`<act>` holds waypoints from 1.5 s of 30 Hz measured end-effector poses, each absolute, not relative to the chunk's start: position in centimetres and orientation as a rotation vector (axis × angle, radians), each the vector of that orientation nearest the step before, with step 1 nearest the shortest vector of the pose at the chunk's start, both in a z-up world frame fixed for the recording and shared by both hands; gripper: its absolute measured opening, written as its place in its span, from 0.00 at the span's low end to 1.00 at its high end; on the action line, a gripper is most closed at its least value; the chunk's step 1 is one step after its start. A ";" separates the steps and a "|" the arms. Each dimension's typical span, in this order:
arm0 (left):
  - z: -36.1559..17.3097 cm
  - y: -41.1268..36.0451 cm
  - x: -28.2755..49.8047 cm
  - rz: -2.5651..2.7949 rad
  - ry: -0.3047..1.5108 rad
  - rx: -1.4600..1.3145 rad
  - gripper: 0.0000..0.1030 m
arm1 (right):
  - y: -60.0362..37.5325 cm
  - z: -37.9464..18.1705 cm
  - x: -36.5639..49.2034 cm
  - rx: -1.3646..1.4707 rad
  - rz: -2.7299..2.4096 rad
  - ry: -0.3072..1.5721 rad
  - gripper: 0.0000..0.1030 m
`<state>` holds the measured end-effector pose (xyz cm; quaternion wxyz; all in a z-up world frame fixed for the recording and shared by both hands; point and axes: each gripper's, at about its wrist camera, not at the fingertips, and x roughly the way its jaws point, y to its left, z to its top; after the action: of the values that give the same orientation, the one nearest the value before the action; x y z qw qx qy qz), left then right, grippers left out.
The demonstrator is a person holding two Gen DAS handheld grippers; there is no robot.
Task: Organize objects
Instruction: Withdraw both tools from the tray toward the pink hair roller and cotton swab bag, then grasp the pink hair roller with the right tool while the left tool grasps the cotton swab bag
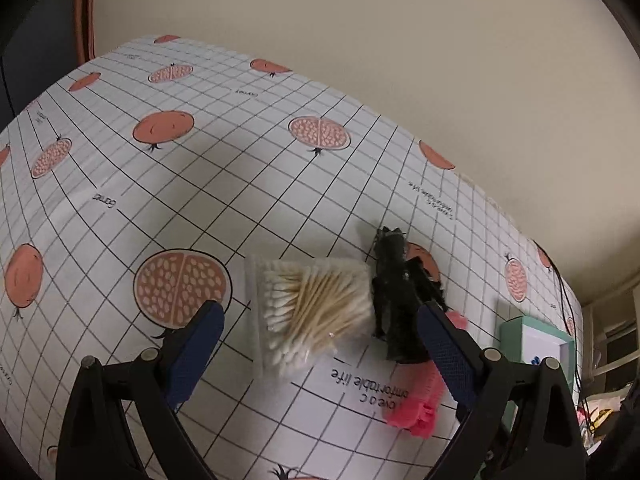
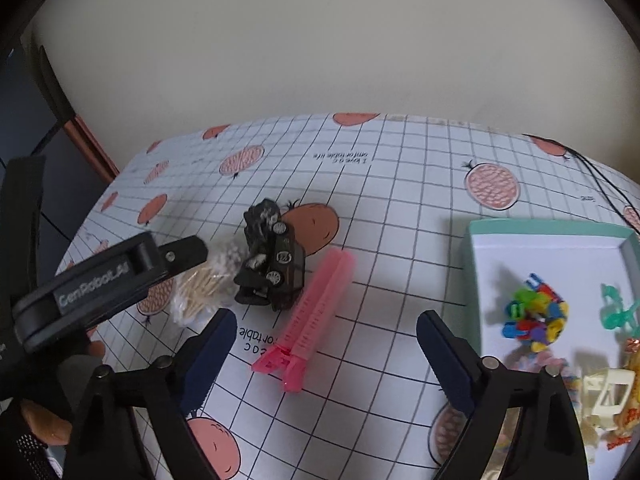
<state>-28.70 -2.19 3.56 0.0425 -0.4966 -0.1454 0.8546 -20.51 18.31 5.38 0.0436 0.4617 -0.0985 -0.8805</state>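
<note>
step: cotton swab pack (image 1: pixel 316 312) being approached | left tongs (image 1: pixel 320 344) apart, empty | right tongs (image 2: pixel 326 344) apart over pink clip (image 2: pixel 312 320) | next: closing on pack, carrying to tray (image 2: pixel 548 232)

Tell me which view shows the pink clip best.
Right wrist: the pink clip lies whole and unobstructed on the cloth, between the open fingers. In the left wrist view a finger covers most of it.

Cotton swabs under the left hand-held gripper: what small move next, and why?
Probably lower the left hand-held gripper and close on the cotton swab pack. Its jaws stand open with the pack lying between them on the table, while the black toy car sits touching the pack's right side. The tray already holds sorted items.
</note>
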 end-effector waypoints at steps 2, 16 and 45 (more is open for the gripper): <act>3.1 -2.2 -29.1 2.608 -0.461 -1.516 0.94 | 17.9 4.9 -20.7 1.421 -2.683 -0.289 0.89; 0.6 -2.1 -30.5 2.630 -0.401 -1.544 0.94 | 16.7 2.2 -21.1 1.485 -2.645 -0.231 0.80; 0.9 -2.3 -30.2 2.651 -0.268 -1.586 0.67 | 17.8 2.4 -20.7 1.493 -2.603 -0.271 0.28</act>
<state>-30.18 -2.30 0.90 0.0207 -0.5113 -0.0865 0.8548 -20.74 17.83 2.39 0.0642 0.4946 -0.0897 -0.8621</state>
